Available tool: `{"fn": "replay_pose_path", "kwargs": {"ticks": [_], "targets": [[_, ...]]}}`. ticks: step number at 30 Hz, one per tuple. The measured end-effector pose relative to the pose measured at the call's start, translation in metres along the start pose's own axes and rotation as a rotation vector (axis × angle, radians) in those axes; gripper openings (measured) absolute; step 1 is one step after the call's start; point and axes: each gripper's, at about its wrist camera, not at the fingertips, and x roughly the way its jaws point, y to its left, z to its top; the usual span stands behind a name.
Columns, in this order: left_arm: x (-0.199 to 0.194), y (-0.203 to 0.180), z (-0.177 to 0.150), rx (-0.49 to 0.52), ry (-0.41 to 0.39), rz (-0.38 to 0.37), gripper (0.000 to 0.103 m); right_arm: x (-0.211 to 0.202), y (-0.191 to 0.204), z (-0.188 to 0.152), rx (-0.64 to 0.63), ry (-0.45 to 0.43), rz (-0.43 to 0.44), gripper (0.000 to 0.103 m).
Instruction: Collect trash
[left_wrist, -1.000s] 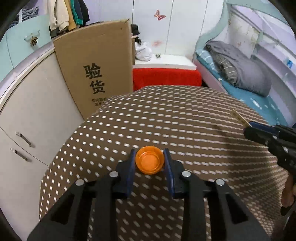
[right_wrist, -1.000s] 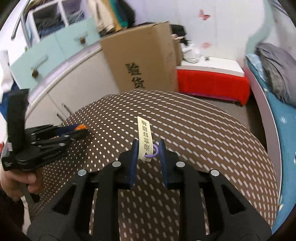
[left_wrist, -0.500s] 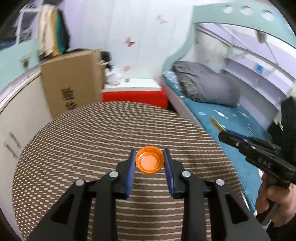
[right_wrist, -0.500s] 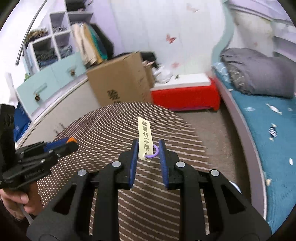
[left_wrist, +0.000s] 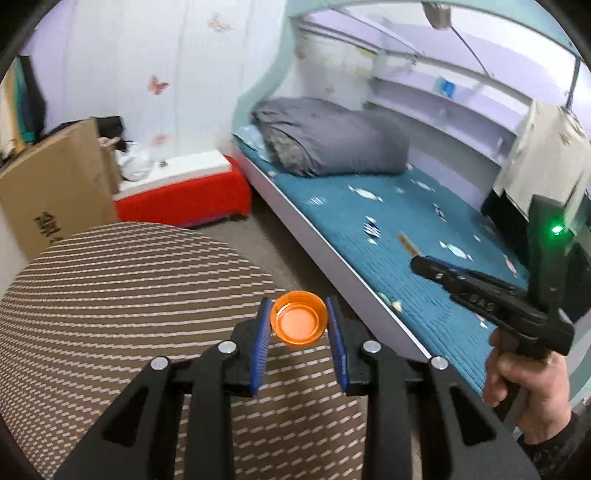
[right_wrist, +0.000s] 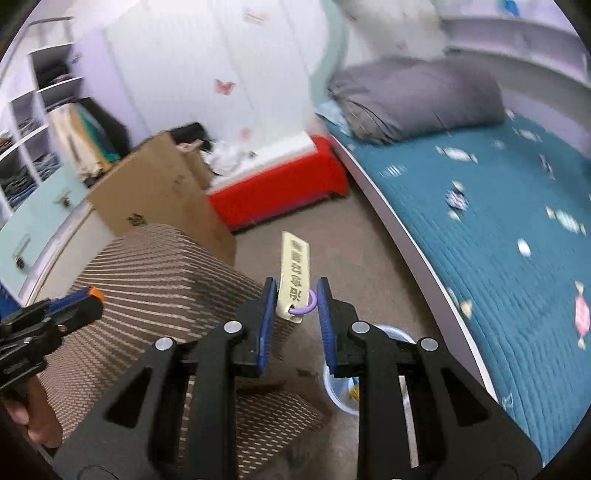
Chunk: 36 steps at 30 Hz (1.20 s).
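My left gripper is shut on an orange bottle cap, held above the right edge of the brown striped table. My right gripper is shut on a pale yellow paper tag with a purple ring, over the floor past the table. A light blue bin stands on the floor just below the right gripper, partly hidden by its fingers. In the left wrist view the right gripper shows at the right over the bed, a hand on its handle.
A bed with a teal cover and grey bedding runs along the right. A red box with a white top and a cardboard box stand at the back. Cabinets line the left.
Both grippers have swung right, off the middle of the table toward the bed side, each still holding its item. The bin has come into the right wrist view.
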Motion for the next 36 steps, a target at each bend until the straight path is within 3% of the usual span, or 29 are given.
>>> {"fn": "replay_pose_path", "kwargs": {"ticks": [9,15,20,21,23,24,27,28,31,36], "targets": [[0.107,-0.053,0.013,0.078,0.193,-0.068,0.029,0.061,-0.072,-0.024,0.157,0.129,-0.027,0.022],[0.175,-0.071,0.015,0.131,0.326,-0.051,0.029,0.089,-0.100,-0.028,0.220,0.168,-0.034,0.023],[0.201,-0.082,0.020,0.181,0.390,-0.035,0.029,0.106,-0.112,-0.033,0.264,0.202,-0.017,0.024],[0.206,-0.082,0.020,0.187,0.418,-0.035,0.033,0.111,-0.115,-0.035,0.275,0.216,-0.010,0.027],[0.213,-0.079,0.020,0.188,0.455,-0.013,0.066,0.118,-0.120,-0.039,0.302,0.245,-0.004,0.076],[0.215,-0.079,0.021,0.184,0.459,0.006,0.087,0.120,-0.124,-0.042,0.320,0.246,-0.013,0.080],[0.208,-0.071,0.027,0.164,0.435,0.040,0.092,0.118,-0.134,-0.048,0.378,0.247,-0.004,0.087],[0.206,-0.069,0.027,0.157,0.436,0.049,0.093,0.114,-0.136,-0.049,0.396,0.240,-0.007,0.097],[0.190,-0.064,0.032,0.129,0.397,0.041,0.093,0.099,-0.135,-0.048,0.405,0.210,-0.030,0.097],[0.131,-0.049,0.038,0.095,0.247,0.042,0.094,0.063,-0.110,-0.039,0.354,0.167,-0.077,0.097]]}}
